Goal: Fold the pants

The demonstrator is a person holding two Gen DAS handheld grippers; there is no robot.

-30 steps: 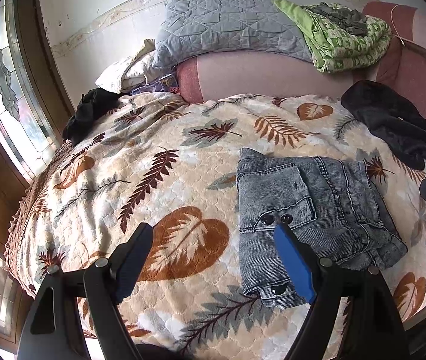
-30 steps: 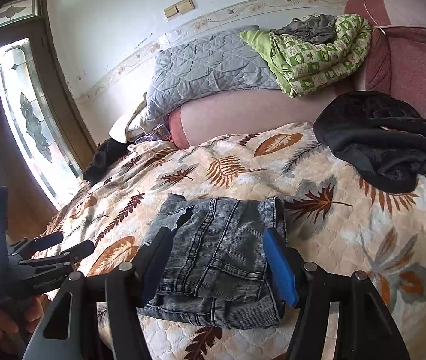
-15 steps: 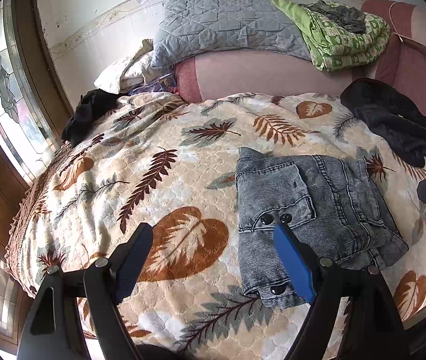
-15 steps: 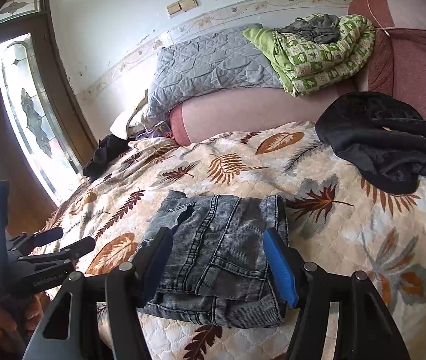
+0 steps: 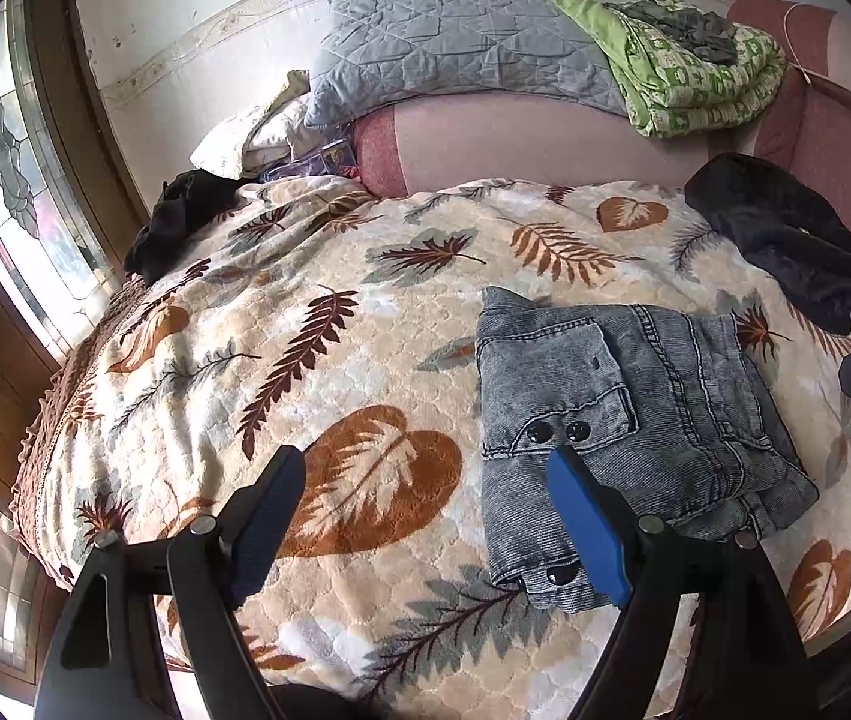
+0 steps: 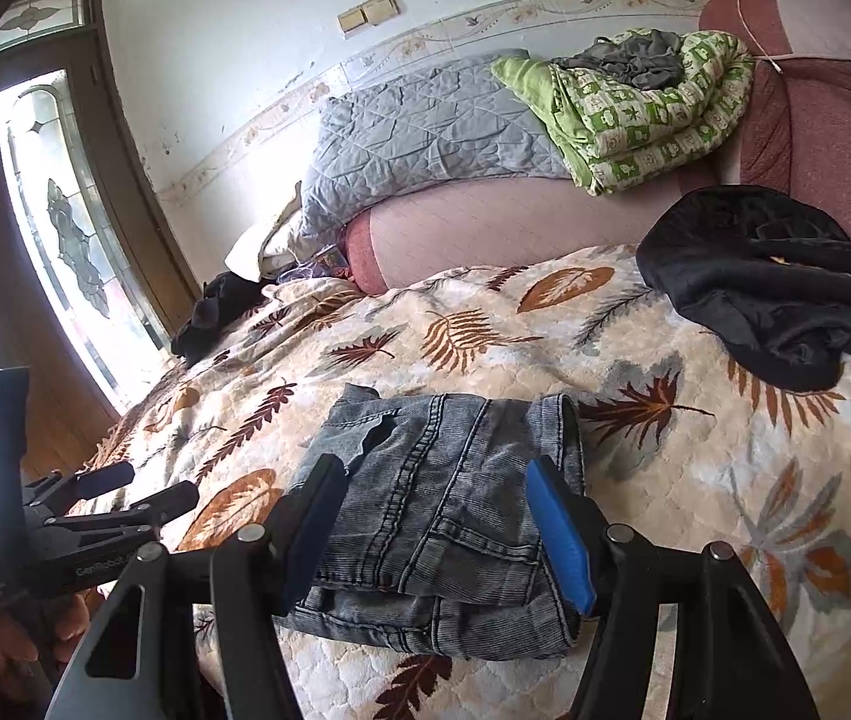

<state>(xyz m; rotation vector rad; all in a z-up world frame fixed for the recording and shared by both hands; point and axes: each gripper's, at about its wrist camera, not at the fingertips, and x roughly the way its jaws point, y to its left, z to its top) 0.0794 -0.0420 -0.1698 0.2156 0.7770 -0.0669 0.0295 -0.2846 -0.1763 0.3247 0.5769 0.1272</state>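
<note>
The folded grey pants (image 5: 623, 420) lay on the leaf-patterned bed cover (image 5: 329, 360). Both the left tongs (image 5: 425, 498) and right tongs (image 6: 434, 516) hung above them, jaws apart, gripping nothing.

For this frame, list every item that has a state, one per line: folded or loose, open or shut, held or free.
Grey denim pants: folded into a compact stack, flat on the leaf-print blanket, not held.
Left gripper: open, holding nothing.
Right gripper: open, holding nothing, pants beyond its fingers.
Black garment: crumpled, unfolded.
Green patterned quilt: folded, on the pink headboard.
Small black cloth: bunched at the blanket's edge.
</note>
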